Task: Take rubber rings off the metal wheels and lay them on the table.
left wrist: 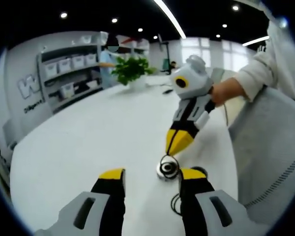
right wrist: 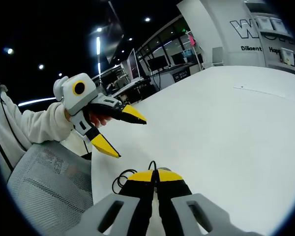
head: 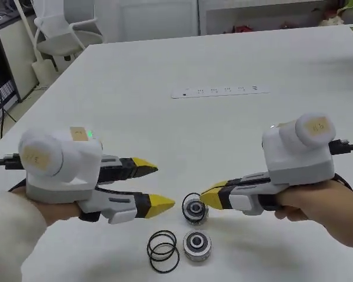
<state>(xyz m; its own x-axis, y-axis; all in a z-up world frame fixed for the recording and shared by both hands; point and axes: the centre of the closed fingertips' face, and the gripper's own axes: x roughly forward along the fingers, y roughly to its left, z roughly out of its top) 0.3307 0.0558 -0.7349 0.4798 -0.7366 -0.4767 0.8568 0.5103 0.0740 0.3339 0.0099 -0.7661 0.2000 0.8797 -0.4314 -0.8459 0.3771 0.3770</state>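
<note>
The right gripper (head: 209, 197) has its fingers clenched on a thin rubber ring (head: 185, 203) at the far metal wheel (head: 195, 211), at the near side of the white tabletop (head: 223, 129). Just to the left, the left gripper (head: 159, 185) hovers with its fingers spread and holding nothing. The near wheel (head: 197, 245) stands beside the loose rings (head: 163, 251).

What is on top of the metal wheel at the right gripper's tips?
A black rubber ring, partly raised off the wheel and pinched in the shut right gripper. Its yellow tips cover that side of the wheel, so the ring's seating there is hidden.
</note>
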